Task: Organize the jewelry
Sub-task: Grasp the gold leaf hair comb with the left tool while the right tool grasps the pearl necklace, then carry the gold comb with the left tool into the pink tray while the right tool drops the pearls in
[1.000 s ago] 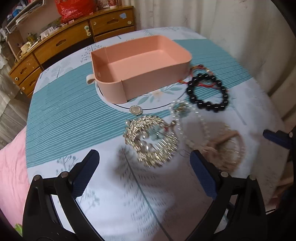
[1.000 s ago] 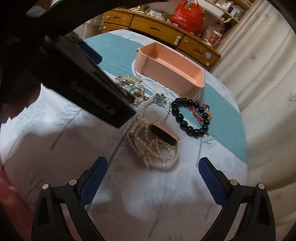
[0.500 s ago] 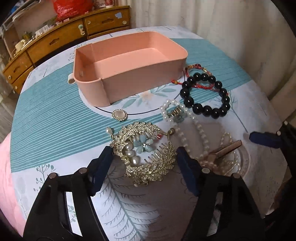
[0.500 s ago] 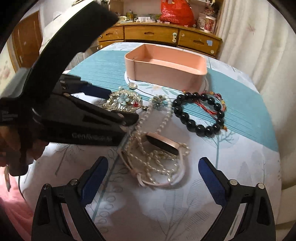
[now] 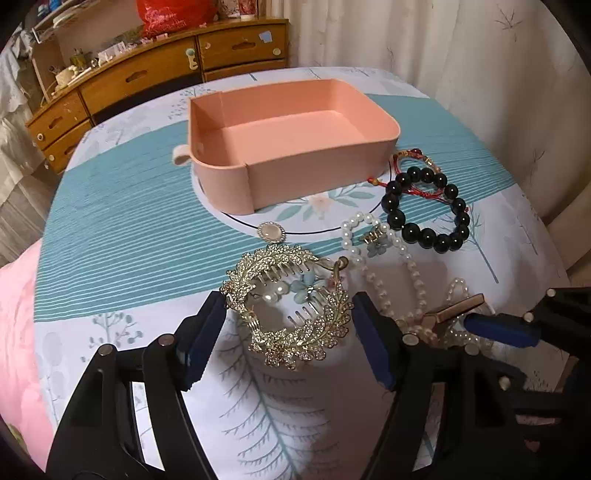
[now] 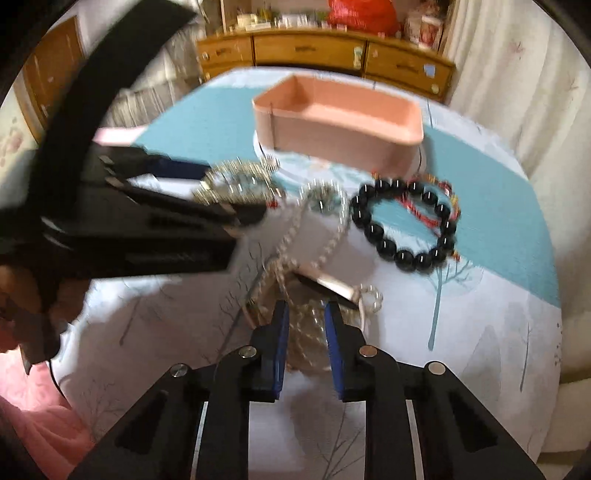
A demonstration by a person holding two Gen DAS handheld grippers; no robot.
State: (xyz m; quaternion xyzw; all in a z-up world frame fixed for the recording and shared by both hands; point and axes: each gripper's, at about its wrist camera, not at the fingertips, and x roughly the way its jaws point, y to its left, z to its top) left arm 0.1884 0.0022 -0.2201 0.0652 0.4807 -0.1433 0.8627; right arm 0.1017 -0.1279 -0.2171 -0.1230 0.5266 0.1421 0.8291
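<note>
An empty pink tray (image 5: 369,144) stands at the back of the table; it also shows in the right wrist view (image 6: 354,140). A gold rhinestone hair comb (image 5: 288,306) lies between the pads of my left gripper (image 5: 290,314), which closes on its two sides and lifts its near edge. My right gripper (image 6: 304,325) is shut on the pearl necklace (image 6: 306,325) tangled with a rose-gold watch (image 6: 332,286). A black bead bracelet (image 5: 424,206) and a red cord bracelet (image 5: 413,158) lie right of the tray. A small oval brooch (image 5: 270,231) lies in front of it.
A wooden dresser (image 5: 147,77) stands behind the table, with a red bag (image 5: 173,16) on top. A curtain (image 5: 461,55) hangs at the right. A pink cloth (image 5: 14,332) lies at the left table edge.
My left gripper has moved forward and narrowed around the hair comb. My right gripper has moved forward and closed from wide open onto the pearl necklace.
</note>
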